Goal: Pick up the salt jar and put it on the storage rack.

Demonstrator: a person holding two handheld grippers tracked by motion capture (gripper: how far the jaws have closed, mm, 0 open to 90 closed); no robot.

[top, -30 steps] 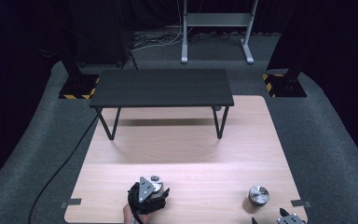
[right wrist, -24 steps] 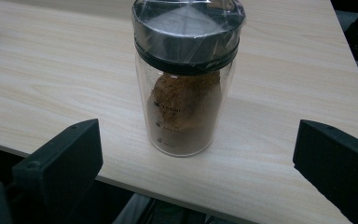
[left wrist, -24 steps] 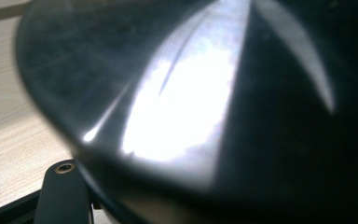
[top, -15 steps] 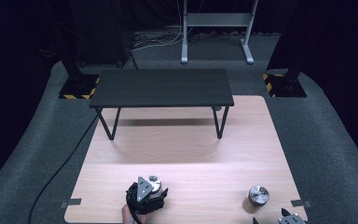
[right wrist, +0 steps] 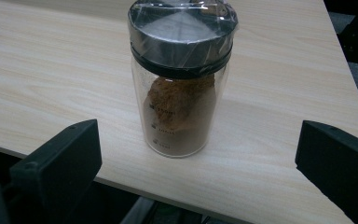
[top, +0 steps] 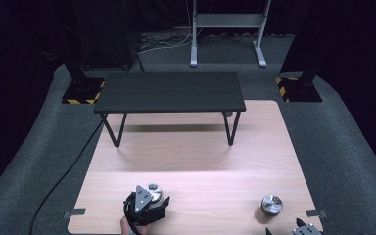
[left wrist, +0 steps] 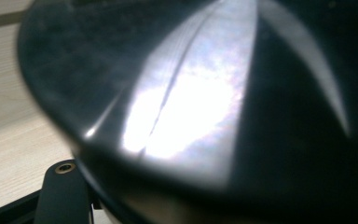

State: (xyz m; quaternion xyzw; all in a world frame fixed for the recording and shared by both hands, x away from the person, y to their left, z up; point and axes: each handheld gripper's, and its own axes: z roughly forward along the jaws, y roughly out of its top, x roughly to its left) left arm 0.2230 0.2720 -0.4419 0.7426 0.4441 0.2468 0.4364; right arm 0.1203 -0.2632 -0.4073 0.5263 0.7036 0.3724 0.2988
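Left gripper [top: 144, 205]: sits at the near edge of the wooden table [top: 186, 147], left of centre, with its grey three-cornered plate on top; its jaws are closed on a jar.
Held jar [top: 152, 191]: a jar with a shiny metal lid, seen from above just beyond the left gripper's plate and touching the gripper; in the left gripper view its dark, glossy lid [left wrist: 191, 102] is right up against the camera, blurred, with a bright glare across it.
Right gripper [top: 303, 229]: at the near right corner of the table; its two black jaws stand wide apart with nothing between the pads.
Second jar [right wrist: 179, 79]: a clear glass jar with brown powder inside and a metal lid under clear wrap; it stands upright on the table near the right edge, just ahead of the right gripper's spread jaws and not touched by them; in the high view it shows at [top: 271, 204].
Jars to each other: well apart, one near each gripper.
Black bench [top: 170, 93]: a low dark bench on thin legs standing across the far half of the table.
Cable [top: 63, 176]: trails over the grey carpet left of the table.
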